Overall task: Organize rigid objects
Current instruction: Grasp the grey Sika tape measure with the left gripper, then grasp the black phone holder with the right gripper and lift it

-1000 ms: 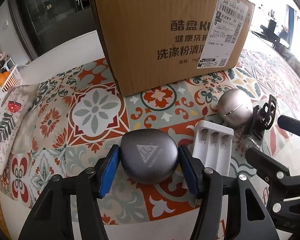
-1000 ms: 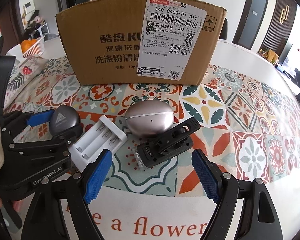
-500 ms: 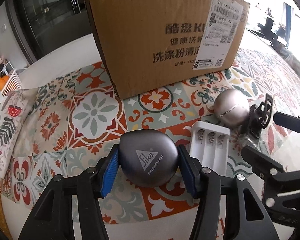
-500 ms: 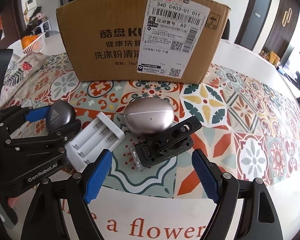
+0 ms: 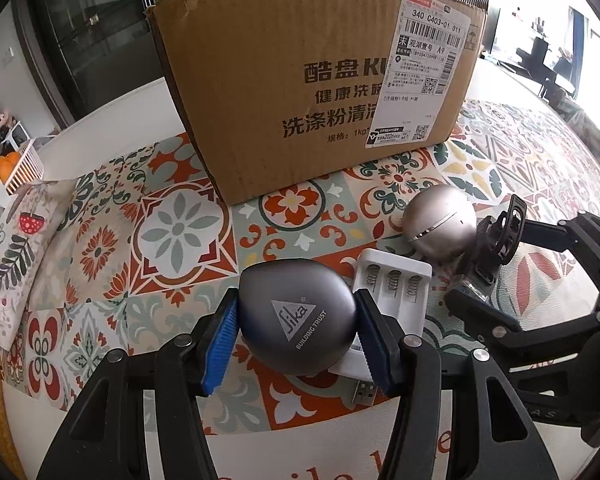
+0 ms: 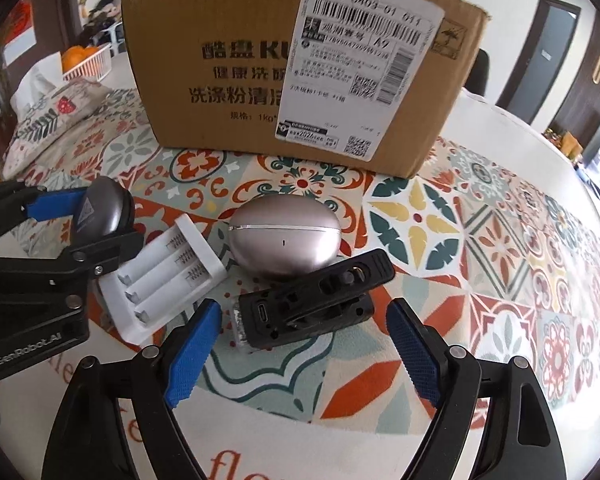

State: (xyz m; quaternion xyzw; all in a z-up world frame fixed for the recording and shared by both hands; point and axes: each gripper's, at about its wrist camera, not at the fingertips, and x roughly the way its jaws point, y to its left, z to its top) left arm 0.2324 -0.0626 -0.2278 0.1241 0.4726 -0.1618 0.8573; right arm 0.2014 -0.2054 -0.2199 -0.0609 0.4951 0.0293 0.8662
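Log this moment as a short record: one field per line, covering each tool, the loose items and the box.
left tool: shut on the dark grey Sika case
right tool: open, holds nothing, black clip device just ahead of it
white battery holder: on the cloth, three bays with no batteries
silver oval case: closed, behind the black clip device
cardboard box: upright behind the items
tablecloth: tile pattern

Dark case [image 5: 296, 320] hides battery holder's [image 5: 396, 284] near end; cardboard box's [image 6: 300, 64] interior unseen.
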